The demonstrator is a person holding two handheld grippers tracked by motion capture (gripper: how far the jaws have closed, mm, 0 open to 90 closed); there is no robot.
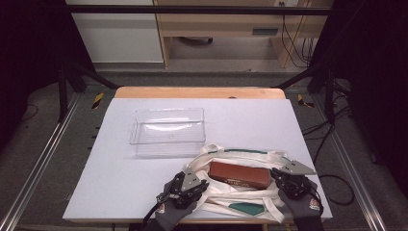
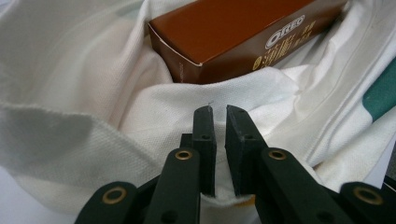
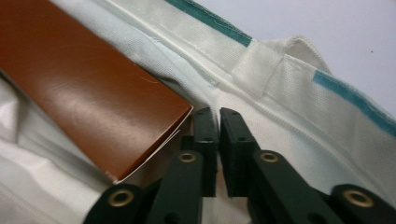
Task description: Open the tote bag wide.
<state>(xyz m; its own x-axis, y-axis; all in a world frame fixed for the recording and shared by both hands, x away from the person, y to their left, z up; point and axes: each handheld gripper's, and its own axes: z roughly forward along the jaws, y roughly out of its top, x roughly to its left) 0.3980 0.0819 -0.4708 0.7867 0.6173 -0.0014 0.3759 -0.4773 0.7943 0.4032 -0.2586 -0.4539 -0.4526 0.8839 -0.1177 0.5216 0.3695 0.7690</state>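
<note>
White cloth bag (image 1: 240, 199) at table (image 1: 120, 183) front edge, brown box (image 1: 239, 174) inside

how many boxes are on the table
2. A brown cookie box lies on the white cloth bag near the front edge, between the two tongs. A clear plastic box stands empty farther back, left of centre.
</note>
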